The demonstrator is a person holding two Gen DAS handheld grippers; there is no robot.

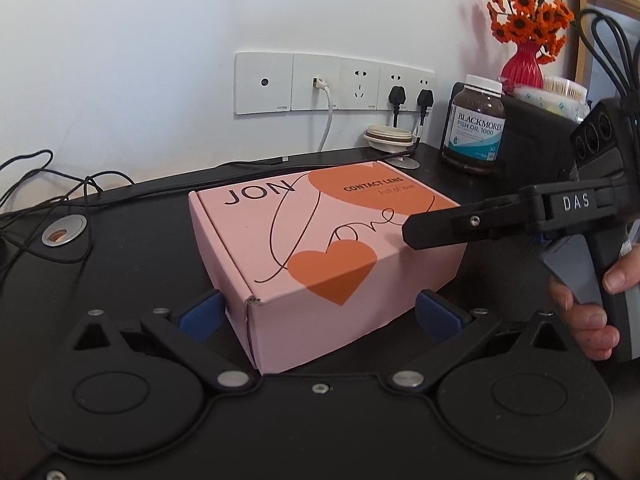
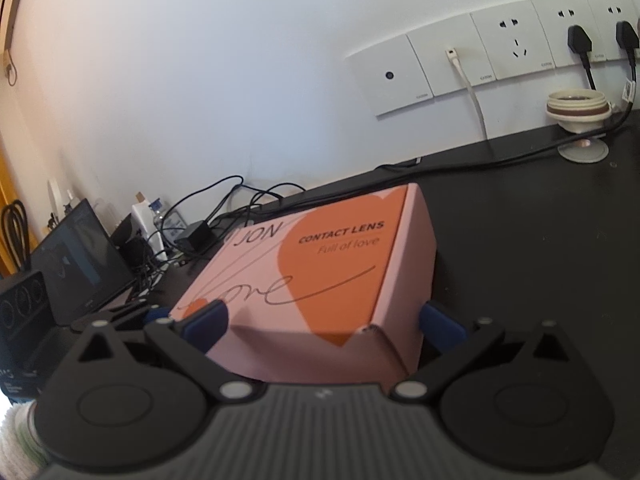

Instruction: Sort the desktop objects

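A pink cardboard box (image 1: 320, 236) printed with orange hearts and "CONTACT LENS" lies on the black desk (image 1: 120, 280). My left gripper (image 1: 320, 314) is open wide, with the box's near corner between its blue pads (image 1: 200, 314). My right gripper (image 1: 408, 232), held by a hand, reaches in from the right with its tips at the box's upper right edge. In the right wrist view the right gripper (image 2: 324, 325) is open and straddles the near end of the box (image 2: 340, 264). Its left pad (image 2: 208, 324) overlaps the lid. The left gripper (image 2: 136, 312) shows at the left.
A fish oil bottle (image 1: 474, 124), a black holder (image 1: 536, 136) and a red vase of orange flowers (image 1: 520, 66) stand at the back right. Wall sockets (image 1: 332, 82), cables (image 1: 60, 184), a lamp socket (image 1: 390, 136) and a desk grommet (image 1: 64, 232) lie behind. A dark screen (image 2: 80, 256) is far left.
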